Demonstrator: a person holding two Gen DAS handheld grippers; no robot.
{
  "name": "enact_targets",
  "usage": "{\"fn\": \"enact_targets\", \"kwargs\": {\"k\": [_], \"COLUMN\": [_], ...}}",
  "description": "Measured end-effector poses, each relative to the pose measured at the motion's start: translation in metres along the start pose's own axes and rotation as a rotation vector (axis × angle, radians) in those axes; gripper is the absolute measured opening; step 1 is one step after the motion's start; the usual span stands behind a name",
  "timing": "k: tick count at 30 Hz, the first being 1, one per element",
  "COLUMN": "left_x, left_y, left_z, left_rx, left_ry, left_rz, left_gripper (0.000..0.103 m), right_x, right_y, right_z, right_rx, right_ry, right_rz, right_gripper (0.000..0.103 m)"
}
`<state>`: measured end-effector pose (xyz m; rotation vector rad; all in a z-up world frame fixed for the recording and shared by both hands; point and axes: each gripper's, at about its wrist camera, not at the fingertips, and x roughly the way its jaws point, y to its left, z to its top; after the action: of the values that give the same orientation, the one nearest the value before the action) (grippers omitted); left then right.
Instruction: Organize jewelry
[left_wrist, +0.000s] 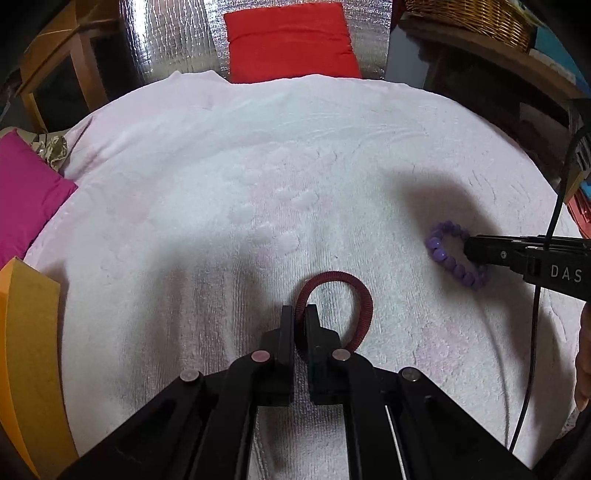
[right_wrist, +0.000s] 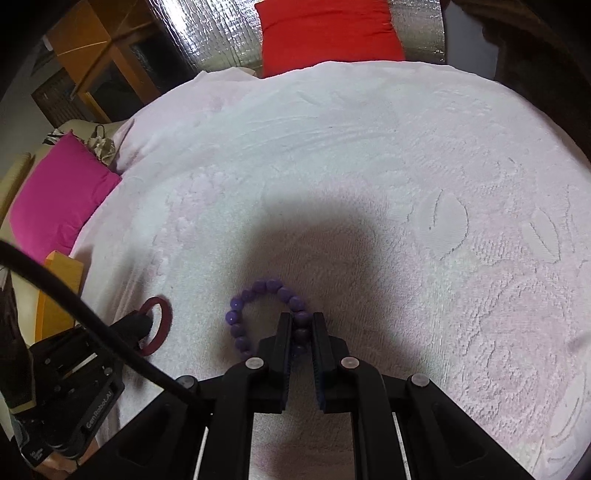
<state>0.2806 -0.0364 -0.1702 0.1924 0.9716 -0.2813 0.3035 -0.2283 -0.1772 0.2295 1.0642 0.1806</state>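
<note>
White towel (left_wrist: 295, 155) before red cushion (left_wrist: 291, 40)

Between our left gripper (left_wrist: 300, 314) fingers, the near arc of the dark red ring (left_wrist: 364, 299) disappears behind the black pads. Our right gripper (right_wrist: 302, 321) covers the near beads of the purple bracelet (right_wrist: 236, 306). Far ahead, the red cushion (left_wrist: 291, 40) is cut off by the top edge; left, the pink cushion (left_wrist: 26, 192) runs off-frame.
</note>
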Motion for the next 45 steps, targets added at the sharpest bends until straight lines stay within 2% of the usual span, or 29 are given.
{"fn": "enact_targets", "kwargs": {"k": [2, 5, 9, 11, 14, 17, 19, 22, 25, 27, 30, 34, 41, 45], "left_x": [0.001, 0.001, 0.002, 0.003, 0.001, 0.000, -0.002, -0.004, -0.006, -0.006, -0.005, -0.007, -0.023, -0.037], "left_y": [0.000, 0.002, 0.012, 0.017, 0.018, 0.014, 0.012, 0.004, -0.003, -0.003, 0.000, 0.002, 0.003, 0.008], "left_z": [0.000, 0.001, -0.001, -0.002, -0.004, -0.003, -0.003, -0.003, -0.005, -0.004, -0.001, 0.001, 0.003, 0.004], "left_rx": [0.003, 0.005, -0.020, -0.036, -0.027, 0.006, 0.015, 0.040, 0.070, 0.070, 0.059, 0.040, 0.019, -0.025], "left_ry": [-0.003, -0.012, -0.022, -0.021, -0.026, -0.034, -0.034, -0.036, -0.037, -0.035, -0.036, -0.040, -0.085, -0.117], "left_rz": [0.007, 0.028, 0.065, 0.050, 0.039, 0.040, 0.015, -0.017, -0.026, -0.023, -0.015, -0.012, -0.036, -0.022], "left_gripper": [0.011, 0.026, 0.060, 0.063, 0.063, 0.058, 0.046, 0.039, 0.027, 0.022, 0.010, 0.005, 0.005, 0.005], "right_x": [0.000, 0.000, 0.000, 0.000, 0.001, 0.000, 0.000, 0.000, 0.001, 0.000, 0.001, 0.000, -0.007, -0.019], "right_y": [0.001, 0.001, -0.001, -0.001, -0.001, 0.000, 0.001, 0.002, 0.002, 0.002, 0.003, 0.003, 0.004, 0.011], "right_z": [-0.001, -0.001, -0.002, -0.002, -0.002, -0.003, -0.004, -0.004, -0.004, -0.004, -0.004, -0.004, -0.004, -0.004], "right_rx": [-0.004, -0.010, -0.008, -0.008, -0.010, -0.019, -0.024, -0.030, -0.032, -0.035, -0.044, -0.042, -0.032, -0.036], "right_ry": [-0.002, -0.003, -0.001, -0.001, -0.002, -0.007, -0.010, -0.014, -0.015, -0.017, -0.019, -0.023, -0.043, -0.089], "right_rz": [0.001, 0.001, 0.008, 0.010, 0.008, -0.001, -0.005, -0.007, -0.006, -0.008, -0.011, -0.007, 0.003, 0.018], "right_gripper": [0.012, 0.012, 0.012, 0.012, 0.012, 0.012, 0.012, 0.012, 0.012, 0.012, 0.012, 0.012, 0.011, 0.011]}}
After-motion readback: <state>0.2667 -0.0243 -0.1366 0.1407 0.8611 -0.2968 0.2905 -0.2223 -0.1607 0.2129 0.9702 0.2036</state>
